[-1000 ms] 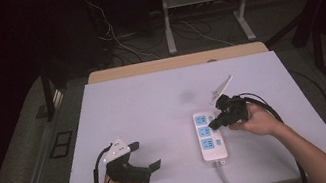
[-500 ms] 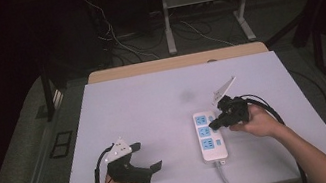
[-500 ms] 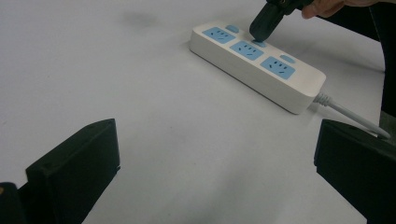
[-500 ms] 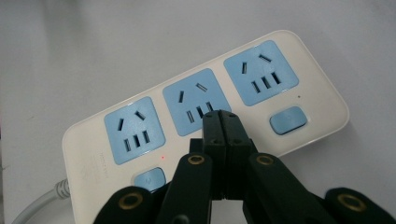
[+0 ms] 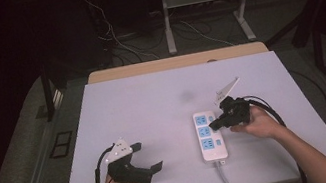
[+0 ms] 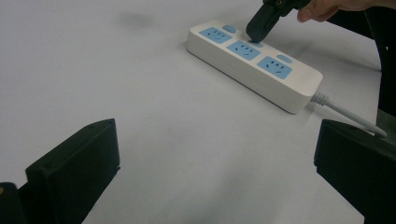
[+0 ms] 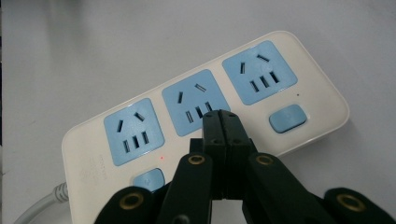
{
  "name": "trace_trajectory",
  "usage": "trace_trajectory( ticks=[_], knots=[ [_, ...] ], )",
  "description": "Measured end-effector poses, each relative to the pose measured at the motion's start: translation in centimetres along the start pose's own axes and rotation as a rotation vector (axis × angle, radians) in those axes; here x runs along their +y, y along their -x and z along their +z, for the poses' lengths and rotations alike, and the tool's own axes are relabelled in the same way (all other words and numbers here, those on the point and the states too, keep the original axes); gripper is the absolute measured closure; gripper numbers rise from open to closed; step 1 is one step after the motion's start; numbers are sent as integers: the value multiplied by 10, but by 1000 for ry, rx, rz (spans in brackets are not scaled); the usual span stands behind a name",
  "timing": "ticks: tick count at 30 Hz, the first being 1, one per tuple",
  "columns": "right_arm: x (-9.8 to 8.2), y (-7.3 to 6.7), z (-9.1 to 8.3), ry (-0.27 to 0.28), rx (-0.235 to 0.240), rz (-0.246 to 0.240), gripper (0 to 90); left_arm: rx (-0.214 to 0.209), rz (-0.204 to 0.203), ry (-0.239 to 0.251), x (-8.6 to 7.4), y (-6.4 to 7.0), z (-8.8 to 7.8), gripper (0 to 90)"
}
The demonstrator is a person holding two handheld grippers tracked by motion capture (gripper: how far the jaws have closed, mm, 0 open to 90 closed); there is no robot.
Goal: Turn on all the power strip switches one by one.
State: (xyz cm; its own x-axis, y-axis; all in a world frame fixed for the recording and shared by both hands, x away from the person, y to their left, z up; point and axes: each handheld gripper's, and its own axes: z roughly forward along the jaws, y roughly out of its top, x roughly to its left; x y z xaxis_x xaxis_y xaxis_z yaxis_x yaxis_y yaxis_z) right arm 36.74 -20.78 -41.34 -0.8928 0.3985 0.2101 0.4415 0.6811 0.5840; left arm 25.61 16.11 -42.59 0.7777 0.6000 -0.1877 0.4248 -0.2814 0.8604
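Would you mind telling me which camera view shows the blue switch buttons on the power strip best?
The right gripper view: two blue switch buttons show large on the power strip, the shut right gripper tips over the middle one's place. The left gripper view shows them small and oblique, the middle under the gripper tips. The high view shows one as a speck.

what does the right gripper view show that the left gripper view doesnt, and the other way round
Right gripper view alone: the right gripper seen along its own shut jaws, tip over the middle switch spot of the power strip; a small red light near the socket closest to the cord; socket slots in detail.

Left gripper view alone: the left gripper with jaws wide apart over bare table; a hand holding the right gripper.

Both: the white power strip with three blue sockets, blue switches, its grey cord, and the right gripper tip on the strip.
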Motion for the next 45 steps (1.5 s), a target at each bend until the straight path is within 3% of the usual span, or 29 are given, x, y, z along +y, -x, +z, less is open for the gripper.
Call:
trace_trajectory(
  ticks=[20, 34, 45],
  knots=[
    [-1, -2, 1, 0, -20, -8, 900, 2, 0, -2, 0, -1, 0, 0],
    [3, -5, 0, -17, -38, 24, 900, 3, -7, 0, 0, -2, 0, 0],
    [3, -5, -13, 7, -25, 43, 900, 2, -6, 1, 0, -2, 0, 0]
  ],
)
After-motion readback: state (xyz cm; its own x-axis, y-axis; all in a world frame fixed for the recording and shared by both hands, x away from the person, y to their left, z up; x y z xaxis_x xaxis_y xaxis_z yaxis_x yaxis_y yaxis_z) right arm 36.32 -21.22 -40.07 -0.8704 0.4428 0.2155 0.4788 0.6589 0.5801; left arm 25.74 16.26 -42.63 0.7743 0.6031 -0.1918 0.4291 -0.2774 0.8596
